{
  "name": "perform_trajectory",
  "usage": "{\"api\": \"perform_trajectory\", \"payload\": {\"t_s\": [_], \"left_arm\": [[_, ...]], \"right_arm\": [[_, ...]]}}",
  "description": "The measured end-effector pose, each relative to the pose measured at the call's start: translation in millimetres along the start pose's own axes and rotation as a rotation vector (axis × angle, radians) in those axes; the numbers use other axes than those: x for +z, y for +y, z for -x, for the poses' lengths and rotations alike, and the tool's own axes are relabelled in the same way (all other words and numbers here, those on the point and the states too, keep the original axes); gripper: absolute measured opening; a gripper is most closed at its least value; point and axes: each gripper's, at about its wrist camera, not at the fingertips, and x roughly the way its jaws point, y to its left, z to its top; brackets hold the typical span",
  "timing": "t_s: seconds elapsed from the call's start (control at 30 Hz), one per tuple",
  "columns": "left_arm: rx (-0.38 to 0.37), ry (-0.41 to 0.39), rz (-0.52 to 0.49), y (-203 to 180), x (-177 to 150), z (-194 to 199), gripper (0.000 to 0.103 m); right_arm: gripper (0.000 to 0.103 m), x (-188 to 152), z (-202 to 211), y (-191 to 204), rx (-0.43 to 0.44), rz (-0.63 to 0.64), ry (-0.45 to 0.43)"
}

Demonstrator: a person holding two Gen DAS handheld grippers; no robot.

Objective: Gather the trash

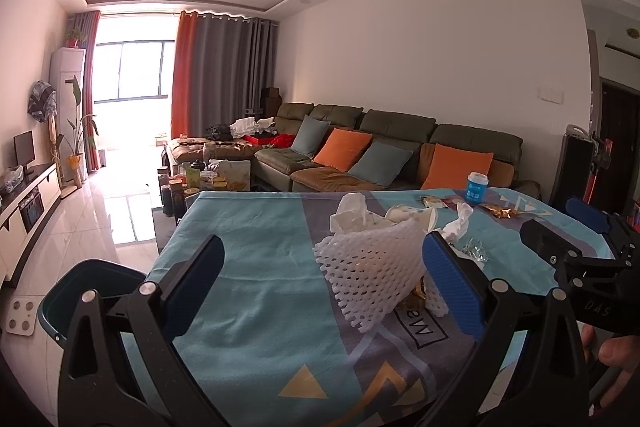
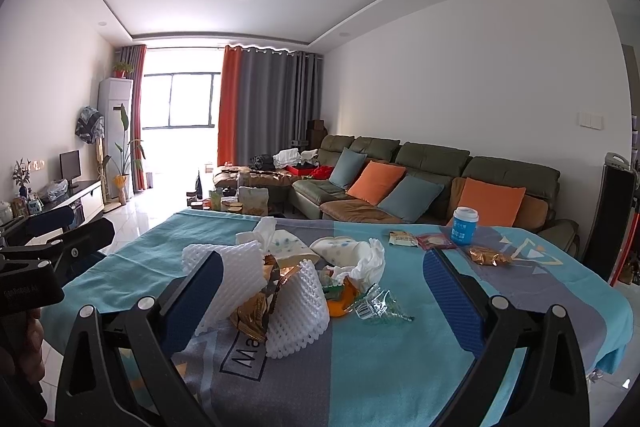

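A pile of trash lies on the cloth-covered table (image 2: 400, 367): white foam fruit nets (image 2: 298, 311), crumpled tissues (image 2: 368, 257), gold snack wrappers (image 2: 252, 315), orange peel (image 2: 340, 301) and clear plastic film (image 2: 380, 307). More wrappers (image 2: 486, 255) and a blue-and-white cup (image 2: 465, 225) lie further back. My left gripper (image 1: 320, 287) is open and empty, with a foam net (image 1: 372, 267) between its fingers, against the right one. My right gripper (image 2: 324, 299) is open and empty, its fingers either side of the pile. A dark teal bin (image 1: 60, 307) stands left of the table.
A sofa (image 2: 432, 179) with orange and grey cushions stands behind the table. A low table with jars and boxes (image 1: 200, 179) is beyond the far edge. A TV cabinet (image 1: 24, 203) runs along the left wall. A white scale (image 1: 20, 317) lies on the floor.
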Motion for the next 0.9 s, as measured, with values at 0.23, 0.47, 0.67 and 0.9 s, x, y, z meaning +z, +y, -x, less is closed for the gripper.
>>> {"api": "perform_trajectory", "payload": {"t_s": [0.23, 0.47, 0.67, 0.9], "left_arm": [[-0.002, -0.002, 0.001, 1, 0, 1, 0.098], [-0.011, -0.009, -0.009, 1, 2, -1, 0.098], [-0.006, -0.009, -0.018, -1, 2, -5, 0.098], [-0.021, -0.014, -0.073, -9, 3, -12, 0.098]], "right_arm": [[0.097, 0, 0, 1, 0.004, 0.0, 0.002], [0.097, 0, -3, -3, 0.003, -0.016, 0.018], [0.097, -2, -10, -9, 0.019, -0.03, 0.036], [0.097, -4, -20, -14, 0.032, -0.057, 0.061]]}}
